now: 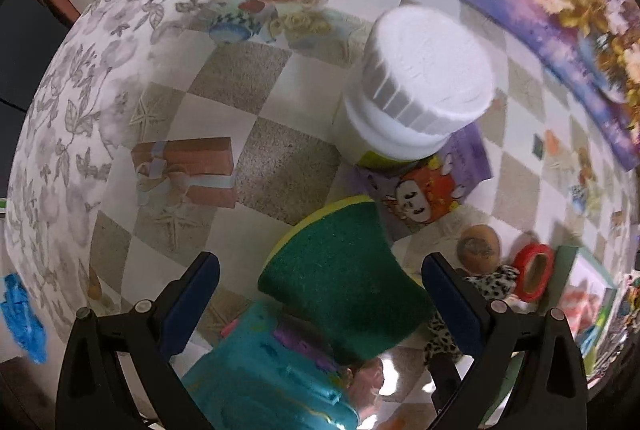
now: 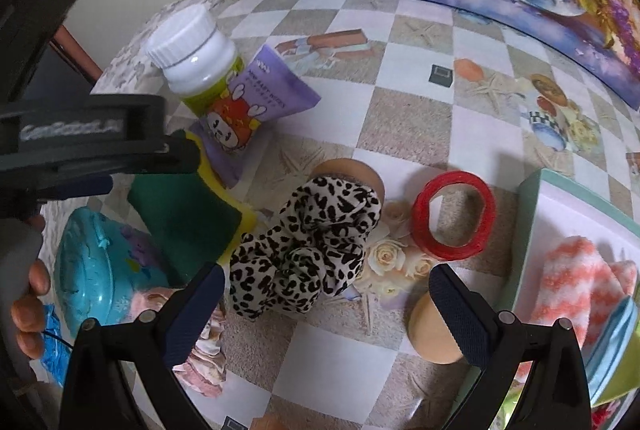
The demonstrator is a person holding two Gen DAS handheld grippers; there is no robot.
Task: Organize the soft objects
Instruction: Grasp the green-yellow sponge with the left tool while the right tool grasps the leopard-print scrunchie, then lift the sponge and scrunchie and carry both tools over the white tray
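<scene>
Fingers of the left gripper (image 1: 320,294) are spread wide w/ the green-and-yellow sponge (image 1: 344,278) sitting between the 2 blue pads (image 1: 192,294), not touching either that I can tell; nothing gripped yet. Fingers of the right gripper (image 2: 324,310) are likewise released, straddling the leopard-print scrunchie (image 2: 308,250), which lies bunched on the desk (image 2: 400,118) just ahead of the tips. Likely step: each side closes on its soft item, then carries it to the pale green tray (image 2: 532,230) at the right, where a pink-striped fuzzy sock (image 2: 576,282) already lies. To do it well: left should drop a bit lower so the pads meet the sponge's long sides, not a corner, and squeeze gently since foam gives. The sponge leans on a teal plastic case (image 1: 272,370) and is close to the white-capped bottle (image 1: 416,86) and the purple wipes pack (image 1: 436,182), so lift straight up to avoid tipping the bottle. Right should centre on the thickest fold of the scrunchie; a loose edge pinch would prob. slip. Just beside it are the red tape roll (image 2: 456,214) and 2 round wooden discs (image 2: 432,334), one partly under the scrunchie, so keep the right pad clear of them when closing. The 2 grippers work near each other, so move 1 at a time toward the tray.
</scene>
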